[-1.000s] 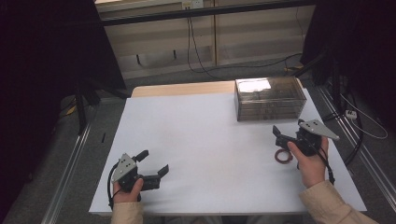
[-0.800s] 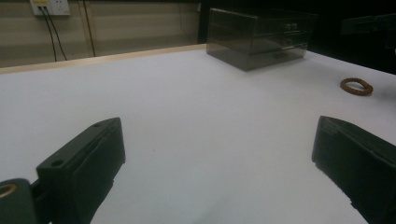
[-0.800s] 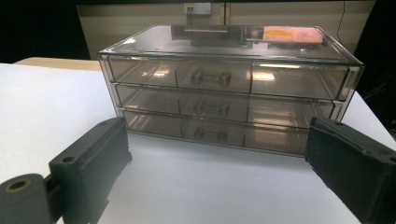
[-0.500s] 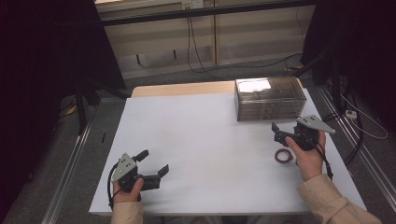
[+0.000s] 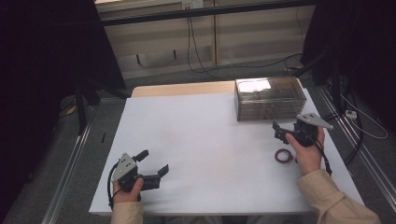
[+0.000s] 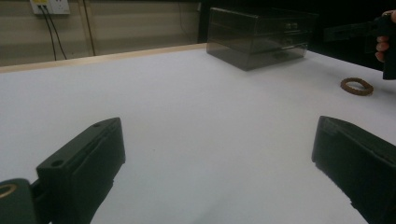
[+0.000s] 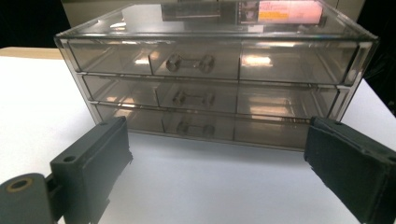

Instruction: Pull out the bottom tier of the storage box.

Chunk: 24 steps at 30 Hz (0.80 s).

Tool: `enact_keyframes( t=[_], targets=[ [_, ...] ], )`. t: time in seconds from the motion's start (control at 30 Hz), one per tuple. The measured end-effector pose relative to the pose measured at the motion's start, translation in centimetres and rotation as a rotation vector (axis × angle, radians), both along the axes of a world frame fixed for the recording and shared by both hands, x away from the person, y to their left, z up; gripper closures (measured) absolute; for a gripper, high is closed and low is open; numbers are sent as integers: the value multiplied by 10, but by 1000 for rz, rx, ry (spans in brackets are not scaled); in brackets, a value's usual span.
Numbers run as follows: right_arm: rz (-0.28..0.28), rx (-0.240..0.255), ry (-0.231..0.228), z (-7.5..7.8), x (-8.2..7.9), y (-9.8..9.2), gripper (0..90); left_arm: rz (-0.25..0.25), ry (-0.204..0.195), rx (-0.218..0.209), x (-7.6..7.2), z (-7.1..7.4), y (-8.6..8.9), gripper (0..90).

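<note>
Drawers of a clear drawer box [image 7: 215, 88] at the table's [image 5: 196, 135] far right are faced squarely by the right tool [image 5: 290, 131], held wide open and empty, near it. The left tool [image 5: 150, 169], open and empty, is kept well apart.

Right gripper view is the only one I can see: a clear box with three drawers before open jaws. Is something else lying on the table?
Observer: Yes. A small brown ring lies flat on the white table, beside the right hand, nearer the person than the drawer box.
Operator: Is the right gripper holding it?
Observer: No. The right gripper is open and empty, apart from the ring.
Operator: And the left gripper?
Observer: The left gripper is open too, near the table's front left corner, far from the box.
</note>
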State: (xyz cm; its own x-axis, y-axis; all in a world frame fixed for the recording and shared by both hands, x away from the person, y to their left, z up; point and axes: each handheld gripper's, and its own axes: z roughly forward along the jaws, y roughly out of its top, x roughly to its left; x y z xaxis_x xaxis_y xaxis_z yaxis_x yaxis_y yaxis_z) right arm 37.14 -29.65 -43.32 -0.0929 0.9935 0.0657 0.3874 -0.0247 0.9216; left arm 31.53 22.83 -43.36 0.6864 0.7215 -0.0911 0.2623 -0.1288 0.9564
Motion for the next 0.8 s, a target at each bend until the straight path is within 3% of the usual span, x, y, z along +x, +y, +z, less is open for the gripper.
enact_keyframes(
  t=[0.8],
  targets=[
    [0, -58, 72, -2, 24, -1, 74, 2, 5, 0, 1, 0, -1, 27]
  ],
)
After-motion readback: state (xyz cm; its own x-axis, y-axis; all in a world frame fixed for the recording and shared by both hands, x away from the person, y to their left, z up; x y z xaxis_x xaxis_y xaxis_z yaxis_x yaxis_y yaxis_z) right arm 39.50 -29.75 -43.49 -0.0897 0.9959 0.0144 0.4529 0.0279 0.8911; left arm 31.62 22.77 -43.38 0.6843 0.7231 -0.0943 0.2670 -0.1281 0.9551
